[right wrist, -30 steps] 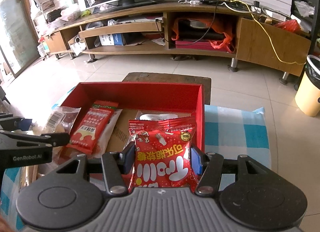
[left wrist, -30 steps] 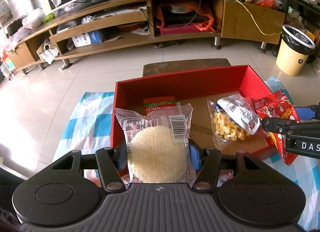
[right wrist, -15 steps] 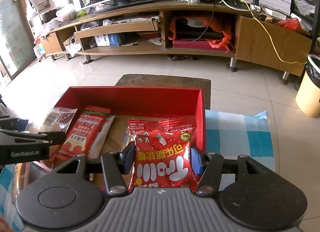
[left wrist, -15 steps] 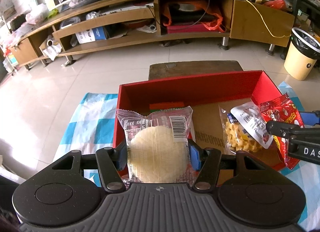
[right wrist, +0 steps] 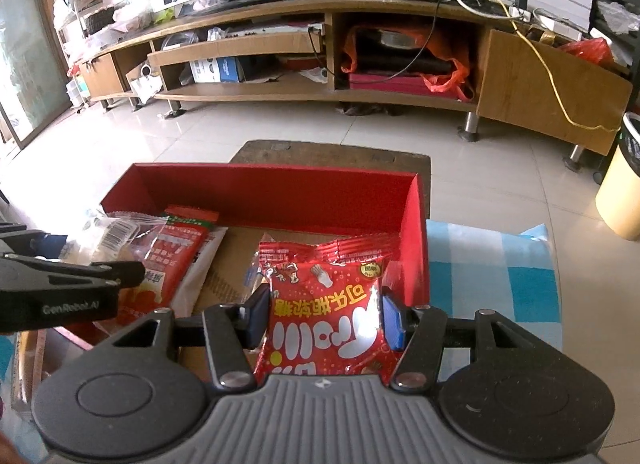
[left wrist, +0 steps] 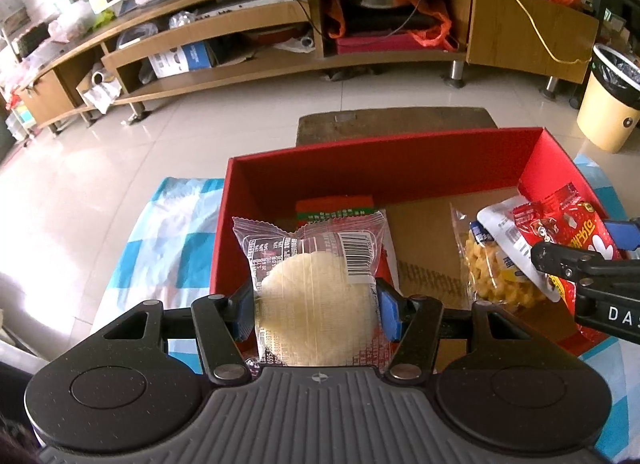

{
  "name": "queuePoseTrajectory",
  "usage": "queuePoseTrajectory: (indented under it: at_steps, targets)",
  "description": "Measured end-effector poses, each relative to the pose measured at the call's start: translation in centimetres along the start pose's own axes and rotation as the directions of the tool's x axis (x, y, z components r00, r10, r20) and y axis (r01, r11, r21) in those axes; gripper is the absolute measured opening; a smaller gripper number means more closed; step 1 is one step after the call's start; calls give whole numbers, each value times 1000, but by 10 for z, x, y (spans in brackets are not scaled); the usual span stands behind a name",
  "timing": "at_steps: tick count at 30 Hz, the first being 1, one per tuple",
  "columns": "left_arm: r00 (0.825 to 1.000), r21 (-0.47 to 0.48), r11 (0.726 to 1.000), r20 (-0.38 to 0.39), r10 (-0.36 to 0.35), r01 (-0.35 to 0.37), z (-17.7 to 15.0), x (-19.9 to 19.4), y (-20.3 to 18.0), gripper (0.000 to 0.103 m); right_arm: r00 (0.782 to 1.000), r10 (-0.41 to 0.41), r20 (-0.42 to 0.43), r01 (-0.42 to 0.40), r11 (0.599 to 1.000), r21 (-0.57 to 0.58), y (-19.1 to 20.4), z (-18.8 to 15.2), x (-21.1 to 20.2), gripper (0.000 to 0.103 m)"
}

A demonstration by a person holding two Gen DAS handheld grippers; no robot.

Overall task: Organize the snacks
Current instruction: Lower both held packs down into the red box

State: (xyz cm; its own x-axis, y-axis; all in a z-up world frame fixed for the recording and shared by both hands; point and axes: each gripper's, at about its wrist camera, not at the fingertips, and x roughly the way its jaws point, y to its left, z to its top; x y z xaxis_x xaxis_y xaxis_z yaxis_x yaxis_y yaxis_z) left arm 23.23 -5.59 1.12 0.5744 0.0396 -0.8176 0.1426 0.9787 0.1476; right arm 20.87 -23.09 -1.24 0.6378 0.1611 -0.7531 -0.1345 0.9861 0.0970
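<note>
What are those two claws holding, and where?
Left gripper pinches the clear cracker pack by its sides; right gripper pinches the red candy bag likewise.

Glossy wrappers, matt card, polished tile

Clear crinkly plastic is wrapping the pale rice cracker packet (left wrist: 316, 288); the red candy bag (right wrist: 326, 316) is shining like foil. The red box (left wrist: 384, 168) is showing matt card walls, a raw brown cardboard floor. The floor tiles (right wrist: 500, 168) are gleaming; the checked cloth (right wrist: 496, 276) is looking soft.

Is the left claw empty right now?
No, the left claw is clamped on a clear-wrapped round wafer pack over the red box.
</note>
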Motion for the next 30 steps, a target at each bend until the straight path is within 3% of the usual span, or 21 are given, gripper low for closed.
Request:
queuePoseTrajectory:
  at_steps: [16,23,27,30]
  targets:
    - [997,-20,999,-75,-27,25,-1,11,1,67,999,-47,-11,47,999,-25,8,0,10,52]
    - [995,-18,999,-99,-30,29,-1,14,-1,75,998,-54,-21,54,998,-32,8,1,14,53]
    - [995,-23,999,-94,-24,22,-1,13,-1,86,997,-65,-32,64,997,-34,9,0,16,54]
    - [995,-26,999,-95,-23,21,-1,12,-1,87,997,-72,-33,71,997,-39,10,0,17,54]
